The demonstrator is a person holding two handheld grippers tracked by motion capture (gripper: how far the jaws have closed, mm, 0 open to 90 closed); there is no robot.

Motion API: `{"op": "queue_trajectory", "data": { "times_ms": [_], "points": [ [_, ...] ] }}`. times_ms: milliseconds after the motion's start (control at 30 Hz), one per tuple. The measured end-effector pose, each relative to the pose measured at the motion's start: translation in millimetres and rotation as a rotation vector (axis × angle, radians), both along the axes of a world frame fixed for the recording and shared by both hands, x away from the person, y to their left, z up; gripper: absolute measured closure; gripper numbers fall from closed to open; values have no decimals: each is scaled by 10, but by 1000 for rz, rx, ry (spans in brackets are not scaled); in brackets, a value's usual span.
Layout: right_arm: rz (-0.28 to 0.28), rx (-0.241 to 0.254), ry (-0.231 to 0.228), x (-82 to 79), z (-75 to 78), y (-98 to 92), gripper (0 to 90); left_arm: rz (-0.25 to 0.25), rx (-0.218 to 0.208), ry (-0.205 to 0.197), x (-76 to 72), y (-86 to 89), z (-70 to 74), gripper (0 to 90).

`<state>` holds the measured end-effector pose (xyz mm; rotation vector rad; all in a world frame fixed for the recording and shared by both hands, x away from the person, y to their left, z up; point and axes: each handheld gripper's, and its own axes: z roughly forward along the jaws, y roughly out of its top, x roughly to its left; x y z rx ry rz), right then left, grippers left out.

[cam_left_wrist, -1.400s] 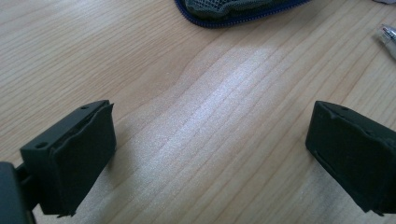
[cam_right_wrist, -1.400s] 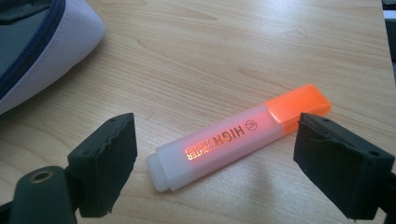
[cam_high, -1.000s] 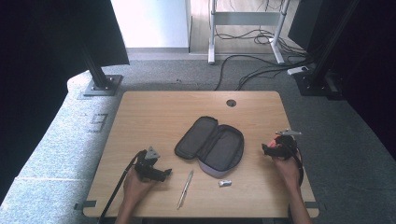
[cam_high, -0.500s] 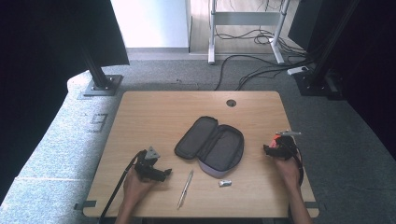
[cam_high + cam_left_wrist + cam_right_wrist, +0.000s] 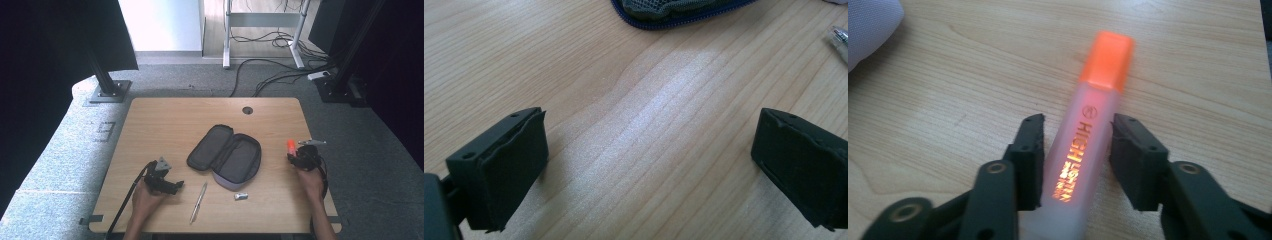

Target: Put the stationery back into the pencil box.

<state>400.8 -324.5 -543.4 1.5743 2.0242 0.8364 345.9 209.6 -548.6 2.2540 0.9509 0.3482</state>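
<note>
The right gripper has just been closing its jaws on an orange highlighter, which now sits pinched between them, its cap pointing out beyond the tips over the pale wooden table. The left gripper rests with jaws spread wide, bare wood between them; ahead of them lies an open pencil case, with a pen off to one side. Grey carpet and loose cables surround the table.
</note>
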Motion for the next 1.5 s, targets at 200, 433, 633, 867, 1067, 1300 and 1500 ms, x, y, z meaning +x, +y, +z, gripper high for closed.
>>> {"op": "queue_trajectory", "data": {
  "times_ms": [200, 433, 633, 867, 1067, 1300, 1500],
  "points": [
    [2, 1, 6, -8, 10, -19, 651, 0, 0, 0, 0, 0, 0, 16],
    [-6, 23, 6, -21, 9, -22, 653, 0, 0, 0, 0, 0, 0, 16],
    [-7, 36, 2, -45, 10, -41, 654, 0, 0, 0, 0, 0, 0, 16],
    [5, 39, -22, -90, 79, -55, 654, 0, 0, 0, 0, 0, 0, 16],
    [23, 39, -39, -125, 162, -35, 654, 0, 0, 0, 0, 0, 0, 16],
    [48, 53, -61, -165, 271, -7, 654, 0, 0, 0, 0, 0, 0, 16],
    [58, 61, -76, -186, 361, 4, 654, 0, 0, 0, 0, 0, 0, 16]
  ]
}}
